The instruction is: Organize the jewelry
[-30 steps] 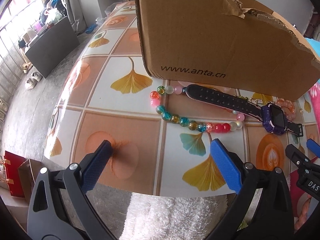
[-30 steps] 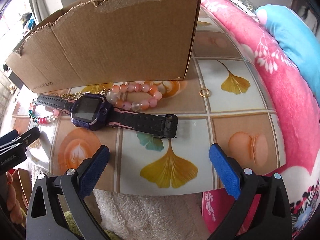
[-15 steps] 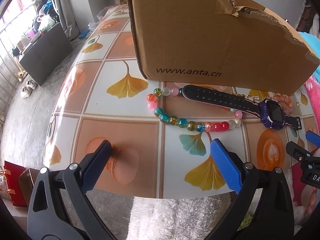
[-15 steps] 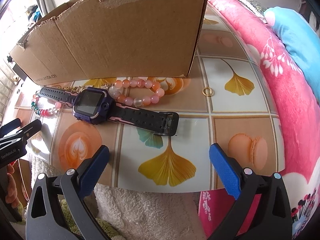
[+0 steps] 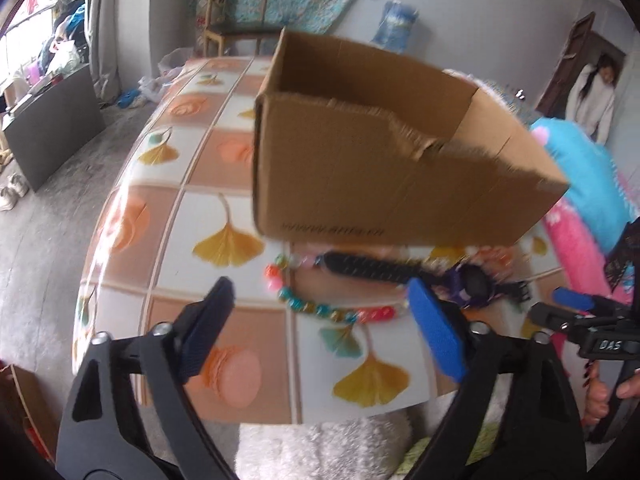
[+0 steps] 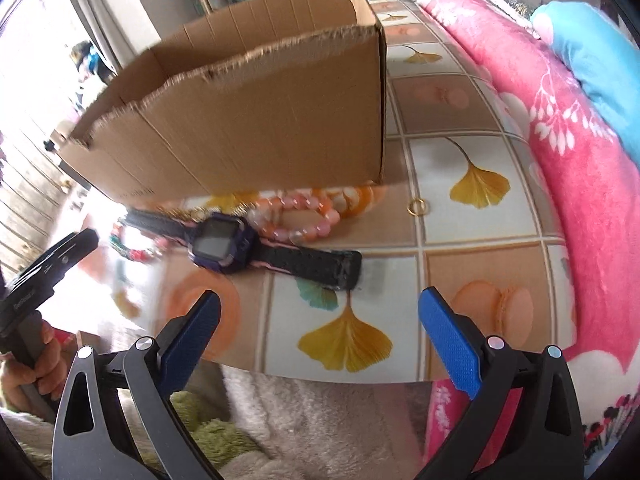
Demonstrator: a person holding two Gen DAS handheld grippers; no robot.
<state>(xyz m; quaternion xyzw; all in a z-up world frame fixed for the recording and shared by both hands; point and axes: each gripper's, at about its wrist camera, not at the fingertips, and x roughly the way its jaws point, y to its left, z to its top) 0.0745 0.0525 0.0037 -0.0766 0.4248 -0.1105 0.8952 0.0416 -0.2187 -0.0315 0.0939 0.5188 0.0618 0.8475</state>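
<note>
A torn cardboard box (image 5: 360,168) (image 6: 256,128) stands on the tiled table. In front of it lie a multicoloured bead bracelet (image 5: 320,308), a purple watch with a black strap (image 6: 224,242) (image 5: 468,282), a pink and orange bead bracelet (image 6: 304,218) and a small gold ring (image 6: 417,206). My left gripper (image 5: 320,320) hovers over the near table edge by the coloured beads, its jaws closing with nothing between them. My right gripper (image 6: 320,332) hangs open and empty near the watch strap's end.
A pink flowered blanket (image 6: 560,168) and a blue pillow (image 6: 592,40) lie along the table's right side. White fluffy cloth (image 5: 320,452) sits below the near edge. A person (image 5: 592,100) stands far back by a door. A chair (image 5: 236,12) is behind the table.
Both grippers rose and tilted up, so the box's open top and the room behind show now. The left jaws narrowed slightly. The jewelry has not moved.
</note>
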